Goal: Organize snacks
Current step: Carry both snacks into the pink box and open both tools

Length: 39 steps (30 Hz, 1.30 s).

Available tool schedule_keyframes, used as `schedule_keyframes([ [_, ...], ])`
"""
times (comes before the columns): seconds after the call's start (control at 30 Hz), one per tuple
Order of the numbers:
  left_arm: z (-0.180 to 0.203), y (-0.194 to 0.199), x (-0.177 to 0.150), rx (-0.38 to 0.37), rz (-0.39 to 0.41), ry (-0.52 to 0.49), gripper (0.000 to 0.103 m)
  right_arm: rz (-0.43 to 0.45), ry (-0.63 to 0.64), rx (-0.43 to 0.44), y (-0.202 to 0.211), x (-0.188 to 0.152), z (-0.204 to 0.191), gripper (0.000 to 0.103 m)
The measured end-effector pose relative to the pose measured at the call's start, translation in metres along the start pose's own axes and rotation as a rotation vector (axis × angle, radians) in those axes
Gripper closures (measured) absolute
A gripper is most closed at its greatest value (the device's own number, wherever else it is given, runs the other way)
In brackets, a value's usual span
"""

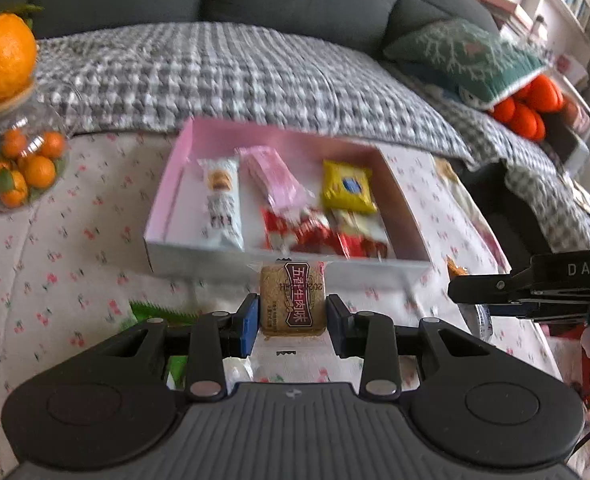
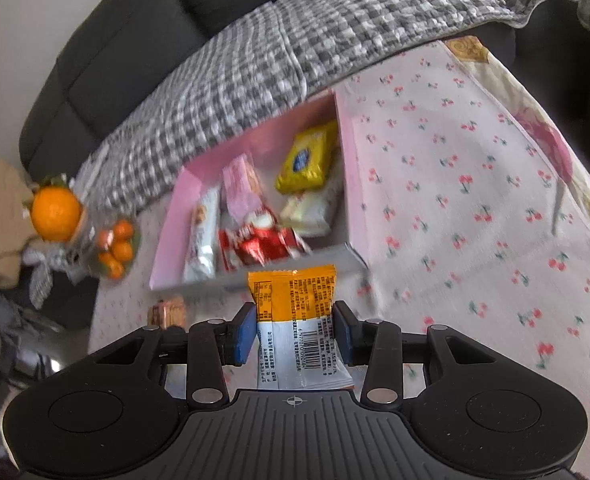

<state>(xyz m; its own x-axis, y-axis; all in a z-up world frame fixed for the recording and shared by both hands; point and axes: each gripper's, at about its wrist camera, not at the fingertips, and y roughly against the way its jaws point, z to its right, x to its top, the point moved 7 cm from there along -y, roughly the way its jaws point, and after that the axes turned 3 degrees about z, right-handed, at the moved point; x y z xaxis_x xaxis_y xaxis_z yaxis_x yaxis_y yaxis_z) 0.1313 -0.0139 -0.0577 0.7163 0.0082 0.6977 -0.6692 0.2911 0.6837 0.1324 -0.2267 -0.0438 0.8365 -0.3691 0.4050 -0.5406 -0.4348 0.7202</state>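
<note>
Left gripper [image 1: 293, 322] clamped on 1 square biscuit pack [image 1: 293, 300], brown w/ maroon label, held upright just short of the pink box [image 1: 167, 208]'s near wall. Right gripper [image 2: 295, 332] clenched on 1 orange-and-silver snack packet [image 2: 293, 308], barcode side up, also just in front of the box. Box sits on the cherry-print tablecloth [image 1: 55, 264], near the checked sofa blanket [image 1: 215, 72]. Inside: 1 white-blue bar [image 1: 221, 204] at left, 1 pink packet [image 1: 273, 178] mid, 1 yellow packet [image 1: 347, 192] at right, red-and-white wrappers [image 1: 295, 232] up front, too blurred to count, plus 1 pale packet [image 2: 307, 212] under the yellow. 1 green packet [image 1: 151, 312] on the cloth beside the left fingers. Glass jar [image 1: 23, 160] far left w/ about 6 small oranges, 1 big orange [image 1: 3, 60] on top.
</note>
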Motion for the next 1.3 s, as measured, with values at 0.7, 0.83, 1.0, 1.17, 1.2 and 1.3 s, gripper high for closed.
schedule_keyframes([
  [0.7,0.012,-0.087,0.073,-0.024,0.061,-0.142,0.07,0.119,-0.264,0.068,-0.056,0.049,0.004,0.063],
  [0.83,0.015,-0.105,0.078,-0.03,0.049,-0.174,0.07,0.122,-0.276,0.052,-0.061,0.052,0.008,0.063],
  [1.0,0.019,-0.126,0.082,-0.038,0.038,-0.189,0.07,0.137,-0.293,0.051,-0.065,0.056,0.01,0.062],
  [1.17,0.021,-0.139,0.084,-0.038,0.035,-0.192,0.07,0.145,-0.298,0.043,-0.068,0.058,0.014,0.06],
  [1.2,0.022,-0.141,0.085,-0.041,0.037,-0.197,0.07,0.148,-0.301,0.04,-0.068,0.058,0.015,0.06],
  [1.3,0.025,-0.141,0.087,-0.037,0.06,-0.215,0.067,0.154,-0.318,0.032,-0.067,0.061,0.02,0.053],
])
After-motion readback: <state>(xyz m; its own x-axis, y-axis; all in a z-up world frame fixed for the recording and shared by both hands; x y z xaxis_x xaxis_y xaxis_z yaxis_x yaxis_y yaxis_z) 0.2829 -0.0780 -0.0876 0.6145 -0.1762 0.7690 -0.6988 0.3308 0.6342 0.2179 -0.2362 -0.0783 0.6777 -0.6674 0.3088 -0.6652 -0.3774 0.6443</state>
